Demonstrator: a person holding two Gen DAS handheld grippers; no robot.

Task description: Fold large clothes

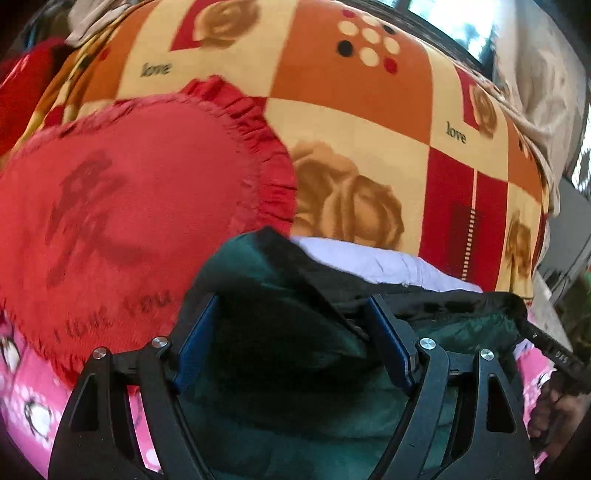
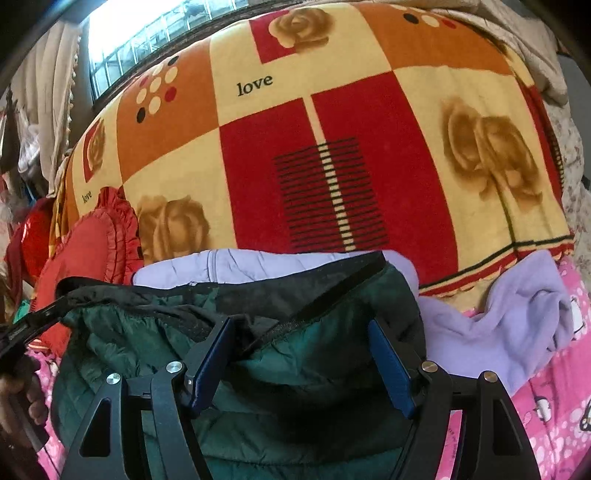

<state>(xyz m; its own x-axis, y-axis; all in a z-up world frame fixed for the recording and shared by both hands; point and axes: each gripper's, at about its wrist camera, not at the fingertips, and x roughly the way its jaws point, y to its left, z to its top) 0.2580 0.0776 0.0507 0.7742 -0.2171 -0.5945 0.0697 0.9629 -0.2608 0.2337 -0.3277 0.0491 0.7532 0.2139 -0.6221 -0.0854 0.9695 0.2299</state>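
Observation:
A dark green quilted jacket (image 1: 280, 362) with black lining lies folded on the bed; it also shows in the right wrist view (image 2: 295, 369). A lilac garment (image 2: 509, 325) lies under and beside it, and shows in the left wrist view (image 1: 369, 262) behind the jacket. My left gripper (image 1: 291, 314) is open just above the jacket's left part, its blue pads apart. My right gripper (image 2: 303, 336) is open just above the jacket's right part, near the black zipper edge. Neither holds cloth.
A red heart-shaped cushion (image 1: 122, 221) lies left of the jacket, also in the right wrist view (image 2: 92, 243). An orange, red and cream rose blanket (image 2: 332, 129) covers the bed behind. A pink printed sheet (image 2: 546, 406) lies in front. A window (image 2: 147, 33) is beyond.

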